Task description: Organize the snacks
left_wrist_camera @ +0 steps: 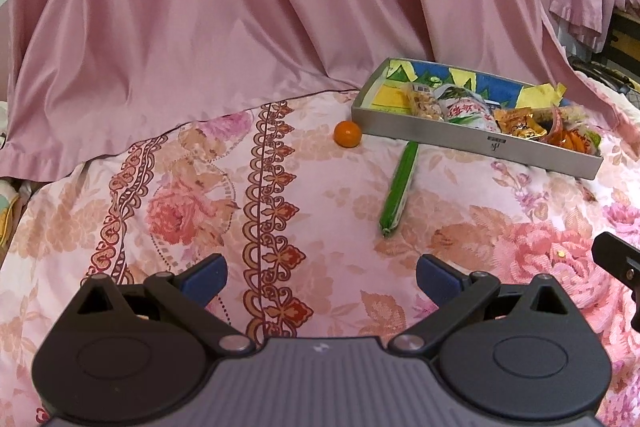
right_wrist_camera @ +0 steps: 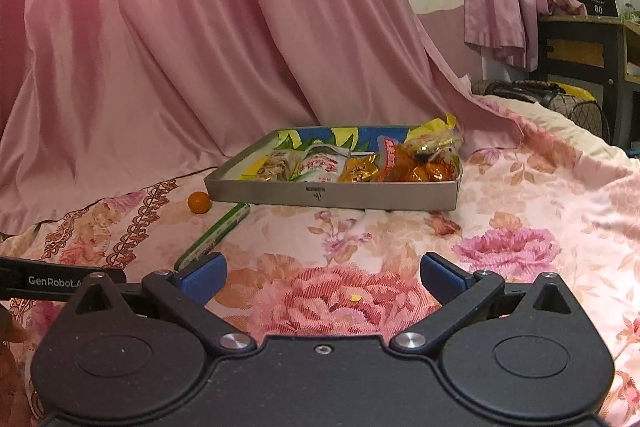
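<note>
A shallow grey box (left_wrist_camera: 472,138) (right_wrist_camera: 332,193) holding several snack packets (left_wrist_camera: 464,109) (right_wrist_camera: 360,167) lies on the floral bedspread. A small orange fruit (left_wrist_camera: 348,133) (right_wrist_camera: 199,202) sits just left of the box. A long green snack stick (left_wrist_camera: 398,187) (right_wrist_camera: 216,233) lies in front of the box's left corner. My left gripper (left_wrist_camera: 322,277) is open and empty, well short of the stick. My right gripper (right_wrist_camera: 322,277) is open and empty, with its left fingertip near the stick's near end.
A pink curtain (left_wrist_camera: 240,7) (right_wrist_camera: 180,27) drapes onto the bed behind the box. The floral bedspread (left_wrist_camera: 300,207) (right_wrist_camera: 400,247) spreads around. Dark furniture (right_wrist_camera: 580,43) and a mesh basket (right_wrist_camera: 576,107) stand at the far right. Part of the right gripper (left_wrist_camera: 618,263) shows at the left view's right edge.
</note>
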`<state>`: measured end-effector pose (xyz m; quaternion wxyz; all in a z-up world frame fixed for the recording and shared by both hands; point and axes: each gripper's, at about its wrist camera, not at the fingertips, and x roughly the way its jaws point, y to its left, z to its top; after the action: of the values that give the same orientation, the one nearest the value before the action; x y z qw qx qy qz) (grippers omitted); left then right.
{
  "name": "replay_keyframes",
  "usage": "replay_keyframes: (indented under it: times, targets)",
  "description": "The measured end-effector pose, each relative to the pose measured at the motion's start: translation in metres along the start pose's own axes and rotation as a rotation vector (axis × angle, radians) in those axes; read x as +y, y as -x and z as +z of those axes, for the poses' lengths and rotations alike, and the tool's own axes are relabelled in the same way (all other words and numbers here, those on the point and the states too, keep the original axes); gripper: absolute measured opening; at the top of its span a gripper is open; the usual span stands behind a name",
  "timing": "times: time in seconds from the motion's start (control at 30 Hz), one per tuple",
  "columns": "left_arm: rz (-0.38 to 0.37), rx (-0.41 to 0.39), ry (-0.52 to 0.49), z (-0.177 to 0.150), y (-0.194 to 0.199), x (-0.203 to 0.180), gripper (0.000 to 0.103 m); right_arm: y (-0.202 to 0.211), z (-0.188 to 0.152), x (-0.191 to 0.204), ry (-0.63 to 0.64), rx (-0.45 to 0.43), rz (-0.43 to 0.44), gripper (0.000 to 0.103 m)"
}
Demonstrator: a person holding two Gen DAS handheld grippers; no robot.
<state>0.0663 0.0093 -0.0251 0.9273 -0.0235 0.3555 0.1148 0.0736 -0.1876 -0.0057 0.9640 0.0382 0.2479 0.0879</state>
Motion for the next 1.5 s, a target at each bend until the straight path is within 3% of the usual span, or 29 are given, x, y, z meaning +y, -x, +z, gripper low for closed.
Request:
replay_keyframes:
  times: [0.43, 1.07, 1.5]
  targets:
    - [0.022, 0.019, -0.008, -0.002, -0.007, 0.000, 0.103, -0.015, -0.004, -0.005, -0.034, 0.092, -0.006, 0.102]
    - [0.087, 0.103, 0.040, 0.007, -0.044, 0.014, 0.103, -0.057, 0.006, 0.000, 0.014, 0.121, 0.036, 0.102]
    - [0.113, 0.090, -0.019, 0.037, -0.077, 0.025, 0.103, -0.096, 0.016, 0.010, 0.055, 0.151, 0.066, 0.102]
